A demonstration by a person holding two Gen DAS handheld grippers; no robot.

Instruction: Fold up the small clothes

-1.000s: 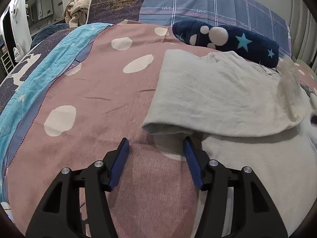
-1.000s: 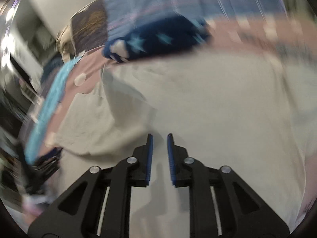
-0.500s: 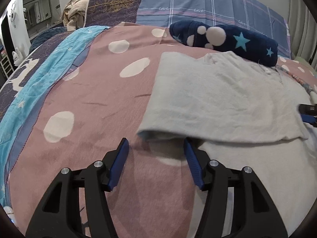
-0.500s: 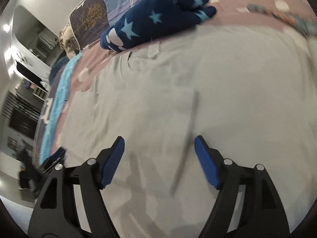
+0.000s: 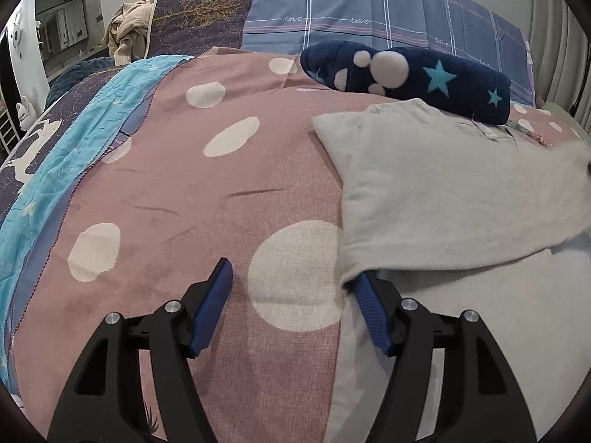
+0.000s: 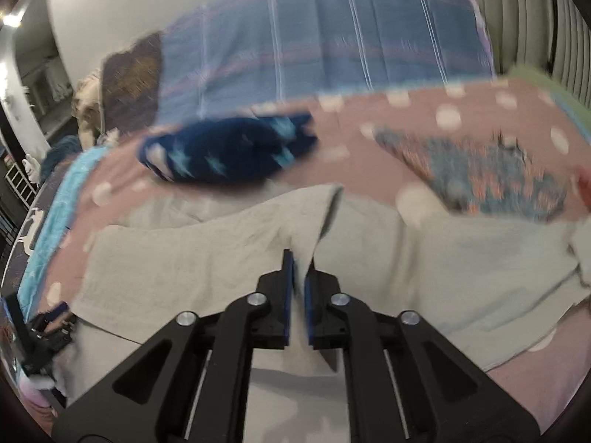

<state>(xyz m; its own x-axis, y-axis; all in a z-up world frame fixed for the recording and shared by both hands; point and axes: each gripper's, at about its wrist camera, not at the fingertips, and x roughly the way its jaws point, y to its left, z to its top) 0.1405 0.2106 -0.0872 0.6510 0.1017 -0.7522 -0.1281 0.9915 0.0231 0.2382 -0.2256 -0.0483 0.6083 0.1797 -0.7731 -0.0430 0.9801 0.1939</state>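
A pale grey garment [image 5: 443, 199] lies spread on the pink dotted bedspread [image 5: 221, 184], its upper layer folded over to the right. My left gripper [image 5: 291, 289] hovers low over the bedspread, jaws opening, with only the quilt between them. The garment's near corner rests on its right finger [image 5: 369, 306]. In the blurred right wrist view, my right gripper [image 6: 299, 269] is closing on a raised fold of the grey garment [image 6: 184, 265], which runs up from between the pads. The left gripper [image 6: 48, 325] shows at that view's lower left edge.
A navy star-patterned plush roll [image 5: 406, 74] lies just behind the garment, with plaid pillows [image 5: 369, 11] beyond it. A patterned cloth [image 6: 480, 173] lies at the right. A beige clothes heap [image 5: 129, 33] sits at the far left corner. The bed's left side drops off past a blue quilt strip [image 5: 92, 140].
The right gripper opened wide, then closed on a fold of the grey garment and rose. The garment's top layer shifted right. The left gripper's jaws spread a little wider.
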